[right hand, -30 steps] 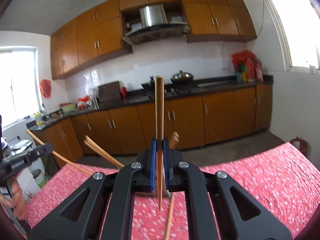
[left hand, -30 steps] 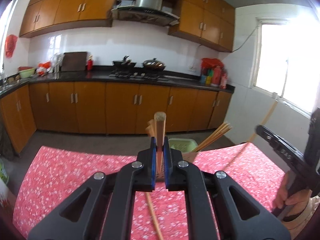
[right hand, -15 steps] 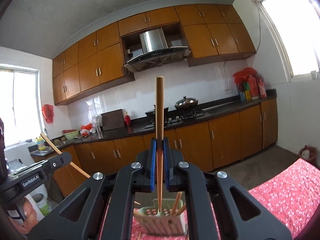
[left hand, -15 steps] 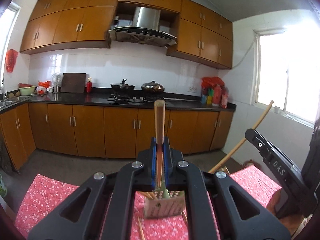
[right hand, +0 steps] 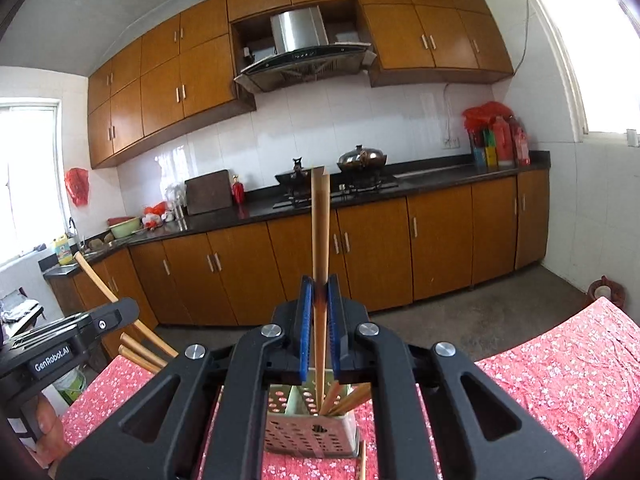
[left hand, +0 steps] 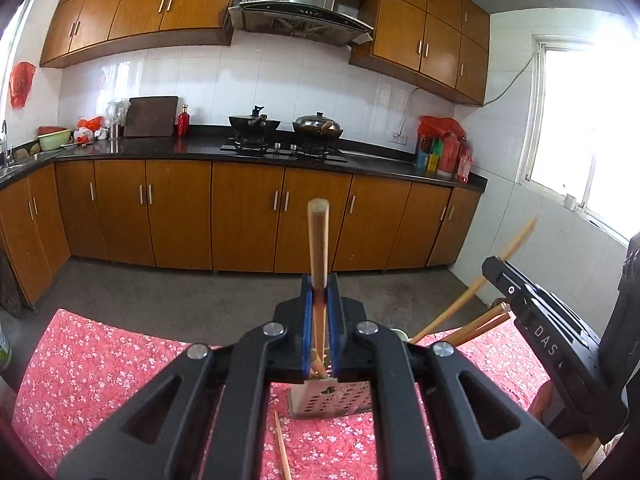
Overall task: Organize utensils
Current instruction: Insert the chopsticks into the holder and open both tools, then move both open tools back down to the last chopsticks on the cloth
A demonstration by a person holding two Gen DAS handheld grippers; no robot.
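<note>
Right wrist view: my right gripper (right hand: 319, 300) is clamped on a chopstick (right hand: 320, 216), tip inside the perforated holder (right hand: 310, 436) just below. Left gripper (left hand: 319, 300) pinches another chopstick (left hand: 318, 240) over it. Next I'd guess: let go gently so both drop in.

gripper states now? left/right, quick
Left gripper: shut on a chopstick.
Right gripper: shut on another chopstick, its tip in the perforated holder.

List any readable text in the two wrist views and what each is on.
"DAS" on the body of the right gripper, seen from the left wrist view.
"GenRobot.AI" on the body of the left gripper, seen from the right wrist view.
Labels on the bottles at the counter's end: too small to read.
Range hood panel markings: unreadable.
</note>
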